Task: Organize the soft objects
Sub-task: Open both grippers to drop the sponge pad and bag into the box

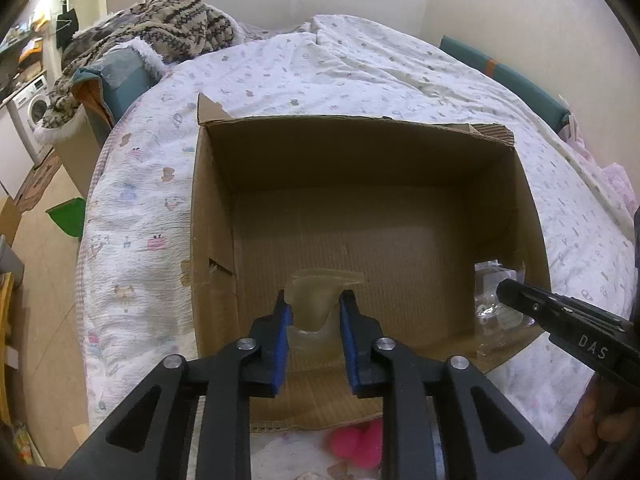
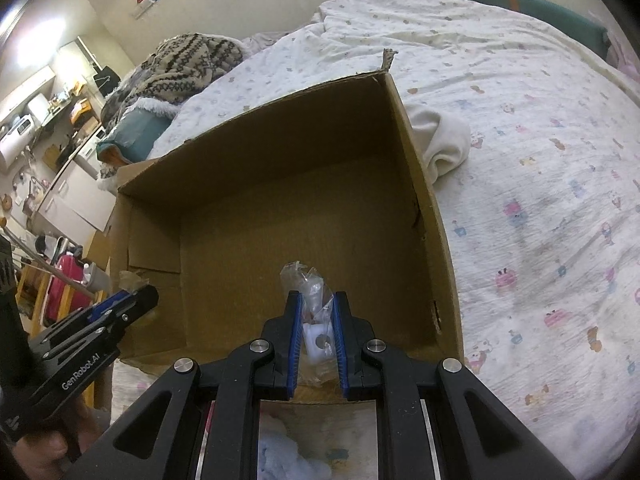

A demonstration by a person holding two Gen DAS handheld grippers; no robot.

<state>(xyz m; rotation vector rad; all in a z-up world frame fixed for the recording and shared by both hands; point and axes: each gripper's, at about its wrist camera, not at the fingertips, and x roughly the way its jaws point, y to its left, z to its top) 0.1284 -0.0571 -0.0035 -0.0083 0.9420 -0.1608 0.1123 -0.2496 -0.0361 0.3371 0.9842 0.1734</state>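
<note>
Two grippers reach into one big brown cardboard box (image 1: 360, 184) that sits on a bed with a white blanket (image 1: 360, 60) full of little cartoon pictures.

The left gripper (image 1: 314, 312) points down into the box. Its blue pads (image 1: 282, 336) stand a little apart. A floppy, see-through yellowish piece (image 1: 316, 300) sits between them, low over the box floor. If the pads press on it cannot be told from the pictures.

The right gripper (image 2: 316, 312) points down into the box too, near the right wall. Its blue pads (image 2: 295, 340) are close together and pinch a crinkly clear plastic bag (image 2: 310, 292) with something white inside. In the left view this bag shows in the right near corner of the box.

A white soft cloth (image 2: 444, 140) lies bunched on the blanket, just beside the outside of the box's right wall. Something pink and fluffy (image 1: 356, 440) lies on the bed just in front of the box, under the left gripper. Something pale blue and fluffy (image 2: 288, 456) shows under the right gripper.

A knitted brown patterned blanket (image 1: 168, 28) is piled at the far left end of the bed.
</note>
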